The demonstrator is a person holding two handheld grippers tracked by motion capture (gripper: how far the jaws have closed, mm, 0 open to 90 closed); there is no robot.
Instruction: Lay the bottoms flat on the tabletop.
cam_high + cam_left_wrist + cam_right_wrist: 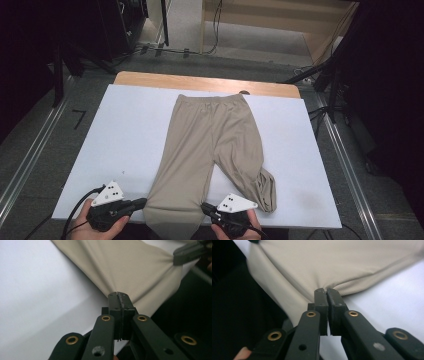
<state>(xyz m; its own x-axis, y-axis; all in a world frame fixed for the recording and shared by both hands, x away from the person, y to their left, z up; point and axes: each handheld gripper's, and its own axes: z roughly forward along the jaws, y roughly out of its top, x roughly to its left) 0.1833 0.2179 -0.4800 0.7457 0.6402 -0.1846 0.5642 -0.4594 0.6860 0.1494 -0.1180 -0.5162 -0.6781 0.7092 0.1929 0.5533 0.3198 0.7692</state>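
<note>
Your left gripper (142, 202) and right gripper (205, 206) each pinch an edge of the beige trousers (210, 135) at the near rim of the white table (125, 140), jaws pressed together on the fabric. In the left gripper view, your left gripper (120, 295) has cloth bunched into its tips, the trouser leg (130, 267) fanning away ahead of the fingers toward your other gripper (190, 252) at the far corner. In the right gripper view, your right gripper (325, 292) clamps the hem, with the cloth (332, 262) spread flat beyond the fingertips. Between your two grips the leg end hangs over the table's near edge. The second leg (260, 180) lies folded back on itself, just beyond and to the outside of your right fingers, and the waistband (210, 98) lies farthest from both.
</note>
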